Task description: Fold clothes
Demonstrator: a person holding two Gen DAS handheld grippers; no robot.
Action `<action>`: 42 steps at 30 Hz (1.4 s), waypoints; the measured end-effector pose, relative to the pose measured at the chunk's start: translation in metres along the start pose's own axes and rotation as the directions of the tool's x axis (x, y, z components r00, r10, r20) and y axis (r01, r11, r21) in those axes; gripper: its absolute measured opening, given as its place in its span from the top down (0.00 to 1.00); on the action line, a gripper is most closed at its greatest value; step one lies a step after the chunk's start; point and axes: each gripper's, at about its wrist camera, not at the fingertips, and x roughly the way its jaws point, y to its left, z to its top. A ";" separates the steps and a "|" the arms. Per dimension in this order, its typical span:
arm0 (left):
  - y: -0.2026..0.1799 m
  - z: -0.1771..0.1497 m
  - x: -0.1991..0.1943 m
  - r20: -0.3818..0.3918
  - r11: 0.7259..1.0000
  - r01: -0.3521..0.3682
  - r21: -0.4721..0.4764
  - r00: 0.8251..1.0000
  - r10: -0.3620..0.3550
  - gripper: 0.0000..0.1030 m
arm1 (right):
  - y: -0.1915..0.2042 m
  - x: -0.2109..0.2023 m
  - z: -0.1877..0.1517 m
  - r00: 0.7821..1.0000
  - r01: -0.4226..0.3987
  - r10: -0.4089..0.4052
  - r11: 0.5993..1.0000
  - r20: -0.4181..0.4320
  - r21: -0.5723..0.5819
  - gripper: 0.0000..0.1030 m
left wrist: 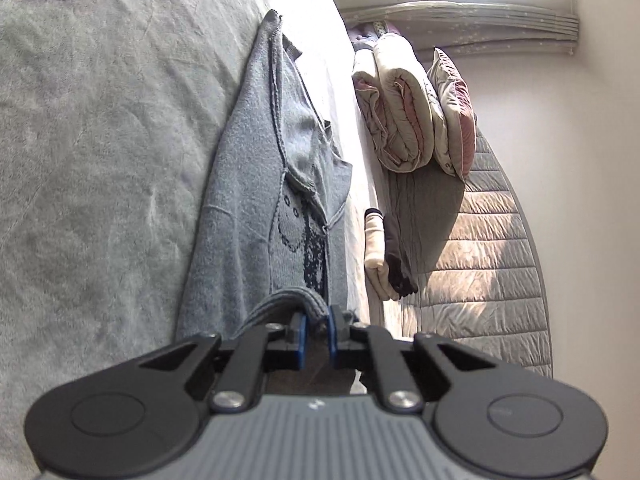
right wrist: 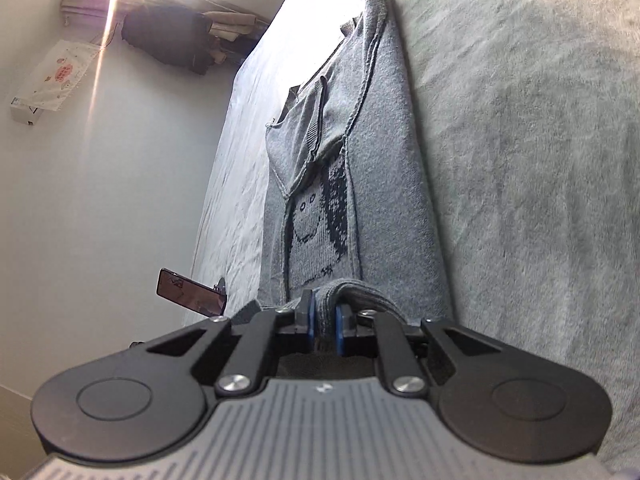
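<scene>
Now my left gripper (left wrist: 318, 326) and right gripper (right wrist: 325, 324) each clamp the hem of the grey sweater (left wrist: 256, 184) lying on the bed (left wrist: 92, 128); uneven pulling could skew the fold.

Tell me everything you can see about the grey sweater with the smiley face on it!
The grey sweater is a soft-looking knit, lying stretched out long on a pale grey blanket on the bed. Its sides look folded in toward the middle, with raised seams showing. A dark knitted picture sits on it: a smiling round face beside a speckled dark patch. The thick ribbed edge nearest the cameras is bunched and pinched by both grippers, the left gripper and the right gripper, each shut on it.
</scene>
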 end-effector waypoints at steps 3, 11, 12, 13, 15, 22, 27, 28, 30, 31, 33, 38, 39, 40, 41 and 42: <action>0.009 0.004 0.001 0.045 1.000 -0.009 0.004 0.999 0.009 0.90 | -0.024 0.008 0.004 0.999 -0.028 0.026 0.998 0.030 0.052 0.86; -0.008 0.014 -0.004 0.132 0.993 -0.071 0.092 0.989 0.059 0.67 | -0.016 -0.002 0.008 0.992 -0.095 0.094 0.995 0.090 0.012 0.54; -0.012 0.013 -0.003 0.135 0.986 -0.105 0.128 0.987 0.088 0.67 | -0.014 -0.005 0.007 0.990 -0.096 0.097 0.995 0.103 -0.006 0.54; -0.015 0.012 -0.001 0.138 0.978 -0.136 0.160 0.984 0.115 0.65 | -0.013 -0.007 0.006 0.990 -0.084 0.086 0.996 0.113 -0.021 0.53; -0.018 0.011 0.006 0.123 0.961 -0.180 0.208 0.980 0.157 0.65 | -0.011 -0.010 0.004 0.989 -0.058 0.064 0.997 0.130 -0.050 0.54; -0.020 0.006 0.016 0.118 0.921 -0.257 0.293 0.966 0.232 0.65 | 0.002 0.004 -0.003 0.989 0.089 -0.062 0.974 0.133 -0.208 0.55; -0.025 0.003 0.018 0.123 0.894 -0.286 0.346 0.958 0.259 0.65 | 0.010 0.009 -0.013 0.976 0.189 -0.139 0.922 0.167 -0.338 0.59; -0.027 0.001 0.020 0.129 0.879 -0.308 0.363 0.951 0.279 0.65 | 0.012 0.010 -0.014 0.973 0.206 -0.150 0.911 0.178 -0.357 0.59; -0.029 -0.001 0.024 0.137 0.852 -0.338 0.400 0.941 0.309 0.65 | 0.015 0.012 -0.015 0.967 0.232 -0.167 0.892 0.194 -0.387 0.59; -0.031 -0.004 0.026 0.140 0.839 -0.347 0.419 0.938 0.318 0.65 | 0.016 0.014 -0.016 0.966 0.240 -0.174 0.883 0.193 -0.403 0.59; -0.035 -0.008 0.028 0.146 0.815 -0.360 0.454 0.932 0.331 0.65 | 0.019 0.019 -0.020 0.962 0.260 -0.192 0.855 0.193 -0.448 0.59; -0.041 -0.014 0.031 0.162 0.771 -0.393 0.500 0.918 0.363 0.69 | 0.029 0.029 -0.033 0.944 0.329 -0.248 0.758 0.218 -0.564 0.62; -0.041 -0.015 0.031 0.165 0.766 -0.399 0.504 0.915 0.368 0.69 | 0.029 0.029 -0.033 0.940 0.341 -0.257 0.748 0.226 -0.569 0.62; -0.041 -0.015 0.030 0.167 0.766 -0.400 0.503 0.915 0.369 0.70 | 0.028 0.029 -0.033 0.936 0.352 -0.264 0.741 0.234 -0.572 0.62; -0.041 -0.016 0.030 0.168 0.766 -0.402 0.502 0.914 0.369 0.70 | 0.027 0.028 -0.032 0.934 0.356 -0.265 0.744 0.239 -0.565 0.64; -0.041 -0.016 0.030 0.168 0.766 -0.402 0.501 0.914 0.369 0.71 | 0.025 0.028 -0.032 0.933 0.359 -0.266 0.747 0.243 -0.559 0.65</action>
